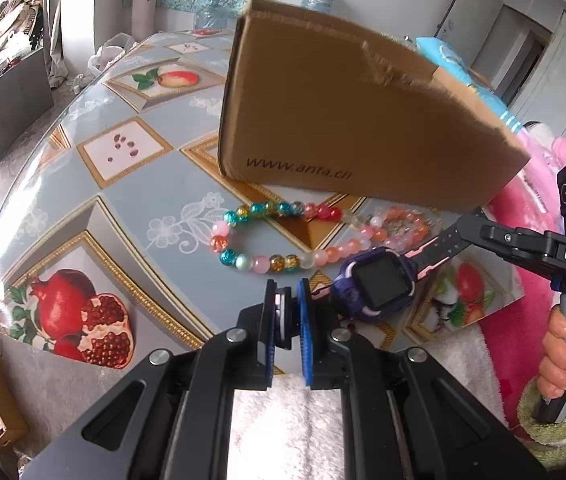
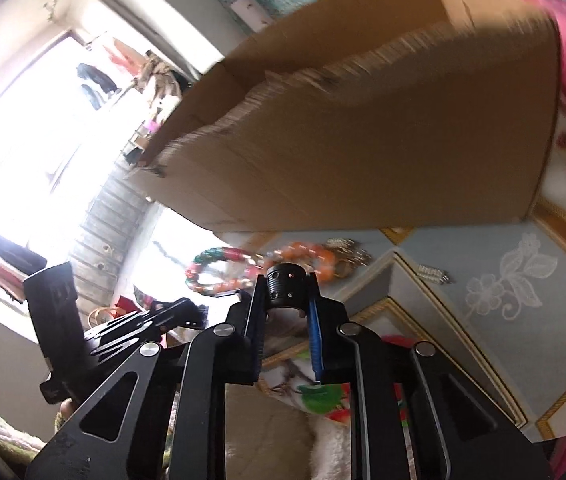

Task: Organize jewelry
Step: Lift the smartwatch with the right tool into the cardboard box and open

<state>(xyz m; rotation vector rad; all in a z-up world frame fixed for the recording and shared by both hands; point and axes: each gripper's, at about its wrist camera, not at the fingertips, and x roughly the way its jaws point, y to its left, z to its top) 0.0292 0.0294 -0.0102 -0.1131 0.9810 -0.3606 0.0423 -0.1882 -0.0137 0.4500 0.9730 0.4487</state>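
One watch [image 1: 379,280] is pinched by both grippers — left [image 1: 288,322], right [image 2: 285,312]; two bead bracelets [image 1: 267,236] are partly blurred — one box [image 1: 343,120]

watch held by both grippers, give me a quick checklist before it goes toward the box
1. Left gripper shut on one strap end of the watch: ok, strap sits between the pads.
2. Right gripper shut on the other strap end: ok, black strap end clamped, seen in both views.
3. Watch clear of the bead bracelets: cannot tell, the body overlaps the nearest beads in the left view.
4. Cardboard box open on top: ok, torn top edge and inner wall show.
5. Box empty inside: cannot tell, the floor is hidden.
6. Right view sharp enough to aim: not ok, blurred.
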